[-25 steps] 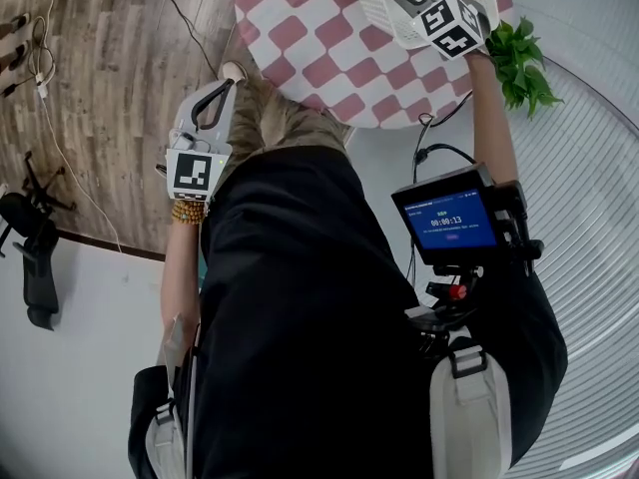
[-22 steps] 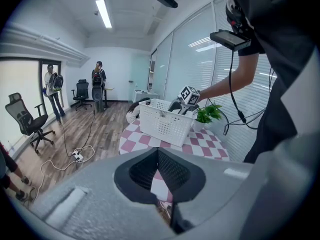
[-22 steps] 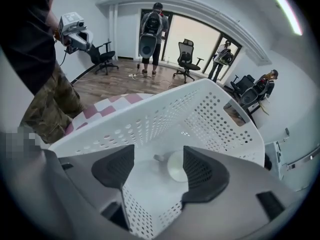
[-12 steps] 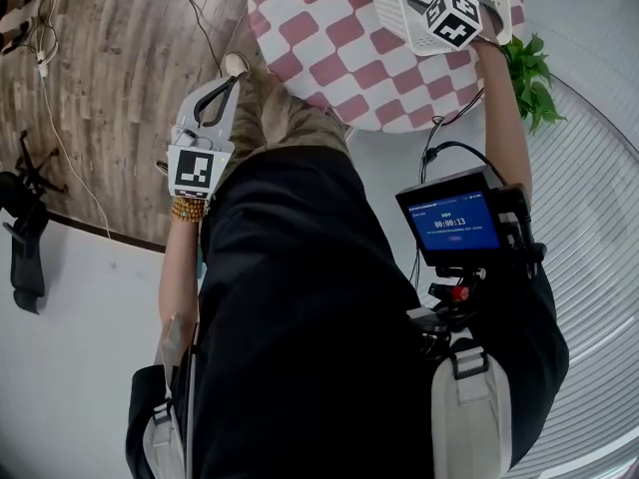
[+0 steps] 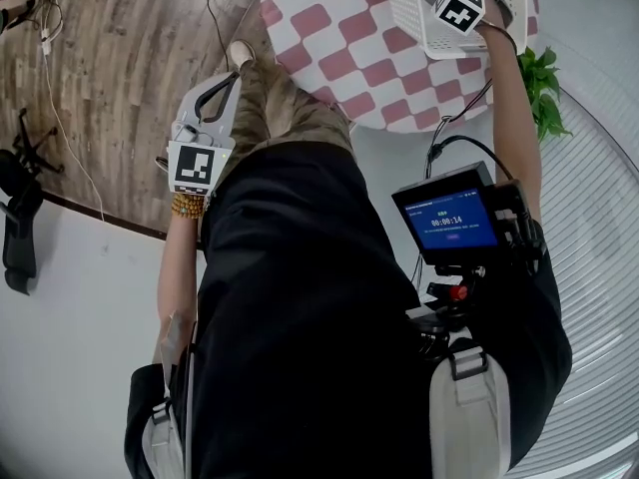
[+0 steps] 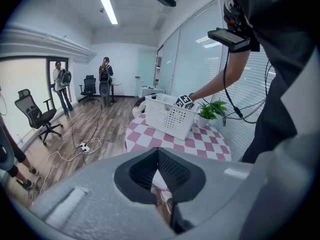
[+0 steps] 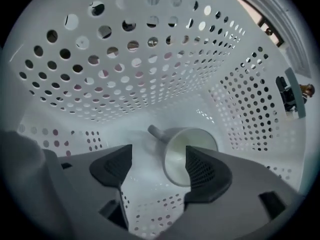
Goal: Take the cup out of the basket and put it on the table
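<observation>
A white metal cup [image 7: 181, 156] lies on its side on the floor of the white perforated basket [image 7: 150, 74], mouth towards the camera, handle up and to the left. My right gripper [image 7: 157, 166] is down inside the basket with its jaws opening. The cup sits at the right pad [image 7: 202, 169], which hides its right edge, and no pad presses on it. In the head view the basket [image 5: 419, 23] stands on the checkered table [image 5: 339, 48], with the right gripper's marker cube [image 5: 461, 3] in it. My left gripper [image 5: 208, 108] hangs shut and empty beside the person's leg.
A potted plant [image 5: 544, 78] stands by the table's right edge. A small screen [image 5: 449, 218] with cables is strapped to the person's right side. In the left gripper view, office chairs [image 6: 35, 116] and floor cables [image 6: 82, 146] lie to the left, with people at the far end.
The right gripper has reached farther into the basket, and table and basket have shifted up and right in the head view. The left gripper has stayed at the person's side.
</observation>
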The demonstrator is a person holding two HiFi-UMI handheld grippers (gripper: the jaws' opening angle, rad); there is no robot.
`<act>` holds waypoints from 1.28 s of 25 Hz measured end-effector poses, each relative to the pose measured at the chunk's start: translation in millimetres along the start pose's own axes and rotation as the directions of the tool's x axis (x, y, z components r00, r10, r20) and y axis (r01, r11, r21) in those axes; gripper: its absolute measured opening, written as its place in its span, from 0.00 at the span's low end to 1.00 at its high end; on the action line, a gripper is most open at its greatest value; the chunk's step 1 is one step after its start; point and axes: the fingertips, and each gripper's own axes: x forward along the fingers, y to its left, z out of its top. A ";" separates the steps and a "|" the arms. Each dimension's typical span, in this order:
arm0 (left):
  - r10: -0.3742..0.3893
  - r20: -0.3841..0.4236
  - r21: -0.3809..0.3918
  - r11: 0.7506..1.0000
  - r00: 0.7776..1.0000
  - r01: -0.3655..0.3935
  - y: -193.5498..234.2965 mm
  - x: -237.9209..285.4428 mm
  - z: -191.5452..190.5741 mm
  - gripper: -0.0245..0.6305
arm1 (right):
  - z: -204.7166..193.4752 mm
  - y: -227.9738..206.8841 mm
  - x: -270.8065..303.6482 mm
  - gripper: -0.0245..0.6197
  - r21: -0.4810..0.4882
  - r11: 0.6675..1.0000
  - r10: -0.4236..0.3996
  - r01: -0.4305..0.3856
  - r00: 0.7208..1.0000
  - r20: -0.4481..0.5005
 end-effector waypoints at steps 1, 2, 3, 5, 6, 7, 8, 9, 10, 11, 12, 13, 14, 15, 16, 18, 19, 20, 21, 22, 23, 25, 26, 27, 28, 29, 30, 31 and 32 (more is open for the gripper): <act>0.004 -0.003 -0.002 1.000 1.000 -0.004 -0.6 -1.7 -0.2 0.04 | -1.1 -0.8 2.3 0.55 -0.008 1.000 0.001 -0.001 1.000 -0.011; 0.007 -0.005 -0.002 1.000 1.000 -0.007 -1.4 -3.5 -0.3 0.04 | -1.7 -1.0 4.5 0.55 -0.016 1.000 0.003 -0.003 1.000 -0.018; 0.012 -0.007 -0.002 1.000 1.000 -0.012 -1.8 -5.0 -0.3 0.04 | -1.9 -0.7 6.6 0.55 -0.022 1.000 0.006 -0.006 1.000 -0.023; 0.021 -0.008 -0.003 1.000 1.000 -0.021 -1.5 -6.8 0.4 0.04 | -2.1 0.4 10.8 0.55 -0.027 0.999 0.018 -0.019 0.999 -0.029; 0.025 -0.008 -0.006 1.000 1.000 -0.025 -1.1 -7.6 0.7 0.04 | -3.0 1.4 13.0 0.55 -0.027 0.999 0.027 -0.028 0.999 -0.034; 0.028 -0.008 -0.009 1.000 1.000 -0.028 -1.0 -8.4 0.8 0.04 | -4.2 2.4 15.3 0.55 -0.028 0.999 0.036 -0.037 0.999 -0.040; 0.031 -0.009 -0.012 0.999 0.999 -0.031 -1.3 -9.1 0.5 0.04 | -5.2 3.1 17.5 0.55 -0.031 0.999 0.042 -0.044 0.998 -0.048; 0.032 -0.011 -0.015 0.999 0.999 -0.033 -1.9 -9.5 0.0 0.04 | -6.2 3.2 19.3 0.55 -0.038 0.998 0.046 -0.048 0.997 -0.055; 0.033 -0.012 -0.017 0.999 0.999 -0.033 -2.8 -9.7 -0.7 0.04 | -6.9 3.0 20.6 0.55 -0.045 0.998 0.047 -0.049 0.997 -0.062; 0.032 -0.015 -0.018 0.999 0.999 -0.033 -3.7 -9.7 -1.6 0.04 | -7.5 2.4 21.7 0.55 -0.055 0.997 0.046 -0.050 0.996 -0.070; 0.032 -0.018 -0.019 0.999 0.999 -0.032 -4.5 -9.8 -2.4 0.04 | -8.1 1.6 22.7 0.55 -0.064 0.997 0.044 -0.049 0.996 -0.079; 0.032 -0.020 -0.018 0.999 0.999 -0.032 -5.0 -9.7 -2.9 0.04 | -8.5 0.7 23.7 0.55 -0.074 0.996 0.043 -0.050 0.995 -0.089; 0.032 -0.021 -0.018 0.999 0.999 -0.032 -5.2 -9.7 -3.0 0.04 | -8.8 -0.4 24.8 0.55 -0.087 0.995 0.041 -0.049 0.994 -0.100; 0.033 -0.022 -0.019 0.999 0.999 -0.034 -5.4 -9.8 -3.0 0.04 | -9.4 -1.4 26.1 0.55 -0.102 0.994 0.036 -0.048 0.993 -0.113; 0.035 -0.022 -0.020 0.999 0.999 -0.035 -5.5 -10.1 -3.1 0.04 | -10.1 -1.9 27.7 0.54 -0.121 0.992 0.031 -0.047 0.991 -0.127; 0.039 -0.022 -0.024 0.999 0.999 -0.039 -4.8 -11.8 -3.9 0.04 | -10.5 -1.9 31.1 0.53 -0.148 0.988 0.024 -0.047 0.989 -0.149; 0.042 -0.022 -0.024 0.999 0.999 -0.042 -4.0 -12.9 -4.3 0.04 | -10.1 -2.1 32.5 0.52 -0.153 0.987 0.021 -0.045 0.988 -0.154; 0.044 -0.024 -0.024 0.999 0.999 -0.045 -3.1 -14.0 -4.5 0.04 | -10.3 -2.7 33.7 0.51 -0.156 0.987 0.017 -0.042 0.987 -0.158; 0.047 -0.026 -0.024 0.999 0.999 -0.048 -2.5 -14.9 -4.4 0.04 | -11.7 -3.7 34.7 0.50 -0.164 0.986 0.009 -0.036 0.986 -0.165; 0.050 -0.028 -0.024 0.998 0.998 -0.051 -2.3 -15.4 -4.5 0.04 | -14.3 -4.9 36.0 0.49 -0.178 0.984 -0.003 -0.029 0.985 -0.175; 0.053 -0.030 -0.025 0.998 0.998 -0.054 -2.2 -15.5 -5.0 0.04 | -17.5 -6.2 37.4 0.47 -0.197 0.980 -0.016 -0.022 0.982 -0.187; 0.057 -0.032 -0.031 0.998 0.998 -0.058 -2.7 -14.8 -7.5 0.04 | -23.1 -8.1 40.4 0.43 -0.230 0.973 -0.037 -0.012 0.977 -0.209; 0.058 -0.033 -0.034 0.998 0.998 -0.059 -3.3 -14.8 -8.8 0.04 | -24.5 -8.7 41.2 0.43 -0.237 0.972 -0.042 -0.011 0.976 -0.214; 0.059 -0.033 -0.036 0.998 0.998 -0.060 -3.9 -15.8 -10.2 0.04 | -24.5 -9.2 41.1 0.42 -0.239 0.971 -0.044 -0.009 0.975 -0.217; 0.062 -0.031 -0.037 0.997 0.998 -0.063 -4.3 -18.3 -12.0 0.04 | -23.2 -9.6 39.8 0.42 -0.243 0.970 -0.050 -0.005 0.974 -0.221; 0.064 -0.027 -0.038 0.997 0.998 -0.065 -4.5 -22.0 -14.7 0.04 | -21.0 -9.9 37.5 0.41 -0.251 0.968 -0.062 0.003 0.971 -0.229; 0.067 -0.022 -0.039 0.997 0.998 -0.068 -4.9 -26.0 -17.9 0.04 | -18.6 -9.7 35.3 0.40 -0.265 0.964 -0.078 0.013 0.968 -0.238; 0.068 -0.017 -0.041 0.997 0.998 -0.069 -5.3 -29.1 -20.8 0.04 | -16.6 -9.5 34.3 0.38 -0.281 0.959 -0.095 0.024 0.965 -0.244; 0.069 -0.014 -0.042 0.997 0.998 -0.069 -5.8 -30.6 -22.9 0.04 | -15.5 -9.6 34.5 0.36 -0.296 0.955 -0.110 0.034 0.963 -0.246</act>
